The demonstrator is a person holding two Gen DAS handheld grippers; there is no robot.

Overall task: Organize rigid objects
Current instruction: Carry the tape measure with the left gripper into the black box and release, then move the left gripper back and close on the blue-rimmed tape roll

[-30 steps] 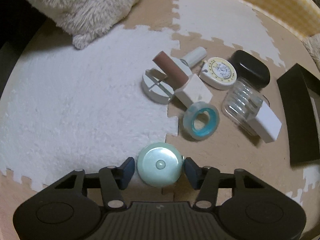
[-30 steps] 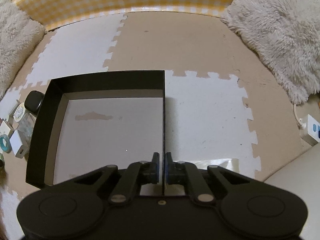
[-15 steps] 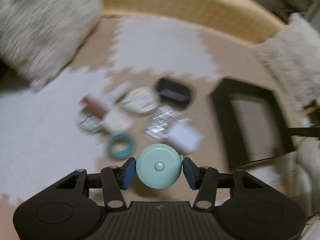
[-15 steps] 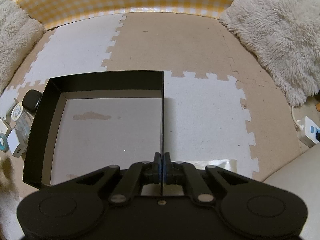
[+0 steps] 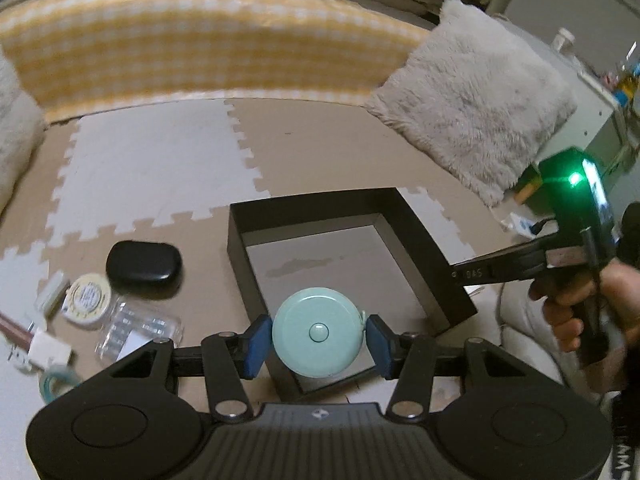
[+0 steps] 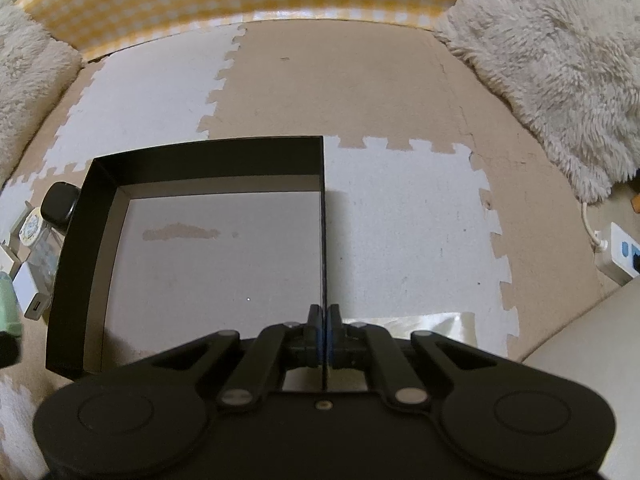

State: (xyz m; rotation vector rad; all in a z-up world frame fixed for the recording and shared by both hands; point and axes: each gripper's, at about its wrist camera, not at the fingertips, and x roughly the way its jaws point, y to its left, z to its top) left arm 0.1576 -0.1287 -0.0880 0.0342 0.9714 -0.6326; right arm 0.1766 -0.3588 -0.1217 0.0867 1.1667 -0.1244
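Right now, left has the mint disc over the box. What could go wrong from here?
1. The left hand-held gripper pinches the round mint tape measure only at its curved rim; it could slip or pop out mid-carry.
2. It appears to hang near the black box's near corner, so an early release might hit the wall and bounce out.
3. The right hand-held gripper clamps one thin box wall; a tug could tilt the box.
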